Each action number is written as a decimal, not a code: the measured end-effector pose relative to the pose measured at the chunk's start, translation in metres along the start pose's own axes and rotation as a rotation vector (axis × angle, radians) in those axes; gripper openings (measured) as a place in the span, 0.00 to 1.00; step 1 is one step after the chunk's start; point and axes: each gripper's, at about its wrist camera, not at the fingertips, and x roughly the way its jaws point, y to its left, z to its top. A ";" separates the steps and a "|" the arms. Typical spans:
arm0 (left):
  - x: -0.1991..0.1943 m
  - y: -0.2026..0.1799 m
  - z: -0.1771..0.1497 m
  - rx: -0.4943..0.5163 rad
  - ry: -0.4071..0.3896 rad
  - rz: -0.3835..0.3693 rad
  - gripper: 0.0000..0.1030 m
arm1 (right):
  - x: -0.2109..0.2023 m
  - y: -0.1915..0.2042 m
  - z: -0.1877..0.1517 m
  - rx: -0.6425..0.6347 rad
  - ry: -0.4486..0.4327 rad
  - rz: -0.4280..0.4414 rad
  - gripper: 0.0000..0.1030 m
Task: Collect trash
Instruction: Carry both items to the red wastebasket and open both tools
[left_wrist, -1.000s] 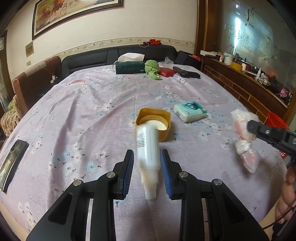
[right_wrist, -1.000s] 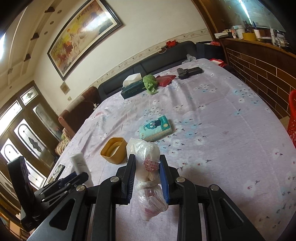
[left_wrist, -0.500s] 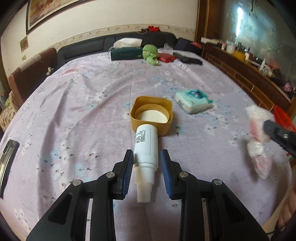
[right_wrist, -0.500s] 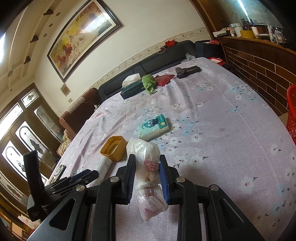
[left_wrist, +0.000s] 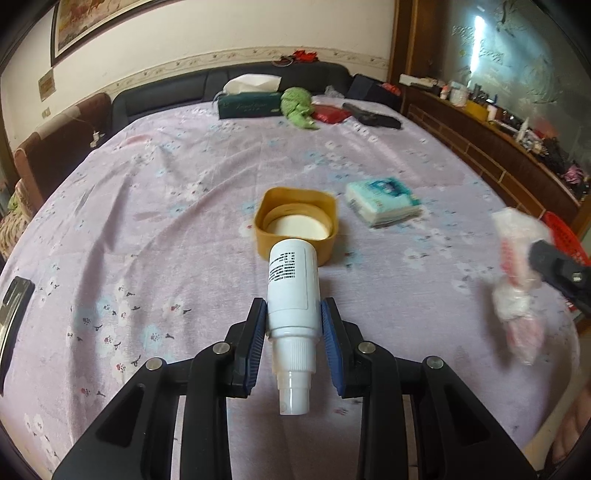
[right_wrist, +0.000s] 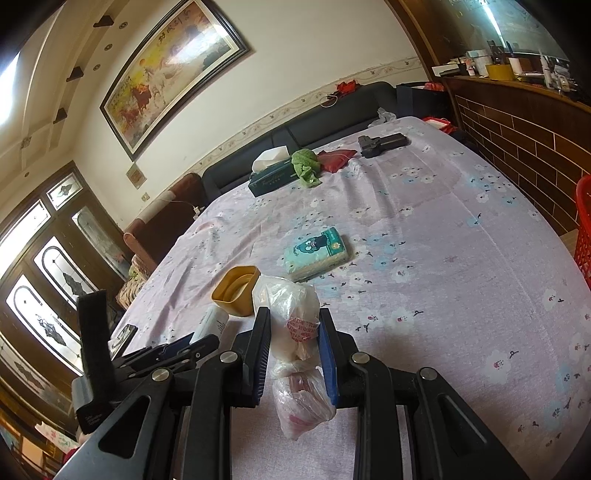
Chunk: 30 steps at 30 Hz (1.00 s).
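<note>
My left gripper (left_wrist: 293, 345): jaws clamped on a white spray bottle (left_wrist: 293, 291), nozzle toward me, base pointing at the middle of the tabletop. My right gripper (right_wrist: 295, 354): jaws clamped on a knotted clear plastic bag (right_wrist: 295, 332) of trash, held over the near edge of the tabletop. Table (left_wrist: 184, 192): covered in a lilac flowered cloth. Just beyond the bottle's base: a yellow square tub (left_wrist: 295, 221), open side up, with a white disc inside. To its right, apart: a flat pack of tissues (right_wrist: 317, 253), teal wrapper. Along the far edge: a dark green tissue box (left_wrist: 251, 103), a green cloth (left_wrist: 297, 107), a red pouch (left_wrist: 328, 112), a black case (left_wrist: 373, 117). At the right edge, off the table: a red basket (right_wrist: 583, 229).
</note>
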 end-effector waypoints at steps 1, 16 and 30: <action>-0.005 -0.002 0.001 0.001 -0.009 -0.012 0.28 | 0.000 0.000 0.000 0.001 0.000 0.002 0.26; -0.030 -0.057 0.019 0.089 -0.051 -0.125 0.28 | -0.017 -0.015 0.004 0.038 -0.037 -0.003 0.26; -0.049 -0.224 0.052 0.311 -0.085 -0.397 0.28 | -0.147 -0.128 0.033 0.239 -0.304 -0.198 0.26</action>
